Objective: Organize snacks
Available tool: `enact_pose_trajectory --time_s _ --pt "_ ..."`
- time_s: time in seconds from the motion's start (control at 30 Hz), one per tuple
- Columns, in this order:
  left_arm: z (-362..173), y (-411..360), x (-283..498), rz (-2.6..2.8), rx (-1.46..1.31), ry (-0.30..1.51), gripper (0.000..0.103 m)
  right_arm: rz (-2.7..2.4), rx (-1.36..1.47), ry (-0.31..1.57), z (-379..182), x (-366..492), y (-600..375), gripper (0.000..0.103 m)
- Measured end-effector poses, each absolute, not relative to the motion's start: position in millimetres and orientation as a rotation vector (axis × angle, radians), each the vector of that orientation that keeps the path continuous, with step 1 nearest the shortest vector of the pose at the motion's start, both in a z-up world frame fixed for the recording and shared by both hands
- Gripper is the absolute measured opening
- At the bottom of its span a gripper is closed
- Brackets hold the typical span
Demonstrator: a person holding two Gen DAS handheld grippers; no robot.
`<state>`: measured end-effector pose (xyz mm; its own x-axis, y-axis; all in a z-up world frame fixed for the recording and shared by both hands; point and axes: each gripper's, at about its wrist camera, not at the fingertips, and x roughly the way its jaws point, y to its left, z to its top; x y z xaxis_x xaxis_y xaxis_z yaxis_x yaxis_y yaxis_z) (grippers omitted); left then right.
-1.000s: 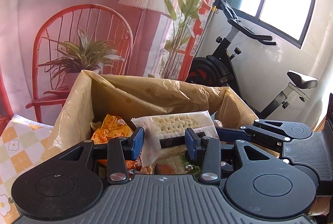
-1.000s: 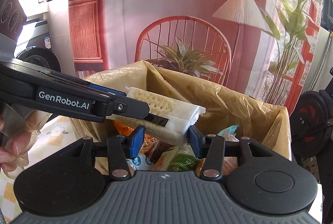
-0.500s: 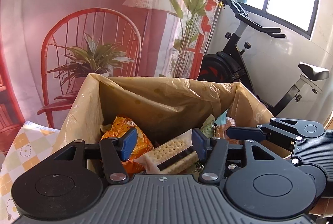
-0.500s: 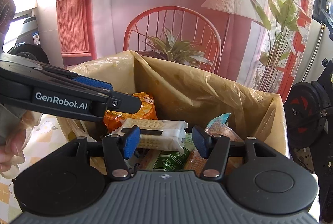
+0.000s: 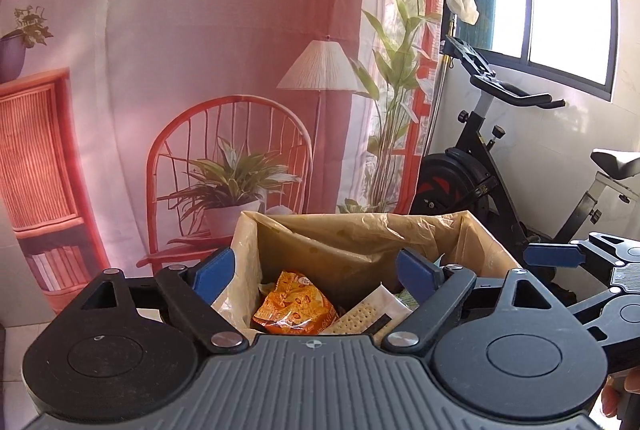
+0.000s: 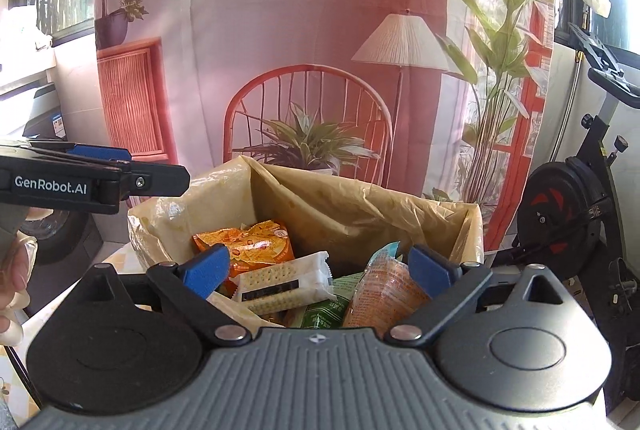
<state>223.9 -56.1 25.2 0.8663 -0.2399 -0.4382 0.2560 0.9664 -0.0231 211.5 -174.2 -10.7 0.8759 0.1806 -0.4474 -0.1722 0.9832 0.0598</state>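
A box lined with a tan plastic bag (image 5: 360, 234) (image 6: 360, 198) holds several snacks. A white cracker pack (image 6: 284, 282) (image 5: 360, 316) lies on top, next to an orange snack bag (image 6: 248, 242) (image 5: 296, 304). A green packet (image 6: 324, 312) and an orange-red pack (image 6: 384, 290) lie to the right. My left gripper (image 5: 322, 270) is open and empty, above and behind the box. My right gripper (image 6: 320, 268) is open and empty over the box's near side. The left gripper also shows in the right wrist view (image 6: 104, 176).
An exercise bike (image 5: 480, 166) (image 6: 580, 198) stands to the right of the box. A printed backdrop (image 5: 224, 70) with a red chair and lamp hangs behind. A checked tablecloth (image 6: 24, 346) shows at the lower left.
My left gripper let go of the cracker pack, which dropped into the box. Its jaws opened wide and it pulled up and back. My right gripper also opened wider.
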Motion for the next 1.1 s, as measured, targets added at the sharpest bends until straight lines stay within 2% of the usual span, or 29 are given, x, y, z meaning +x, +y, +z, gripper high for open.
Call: enact_pose_trajectory --time_s 0.4,0.6,1.1 --pt "70 -53 141 -0.12 0.131 0.35 0.095 0.125 0.048 0.361 32 144 -160 0.103" --pt "77 -52 102 -0.167 0.077 0.311 0.095 0.125 0.12 0.334 37 114 -163 0.103" --pt "77 -39 80 -0.101 0.058 0.328 0.095 0.143 0.101 0.339 36 96 -149 0.103"
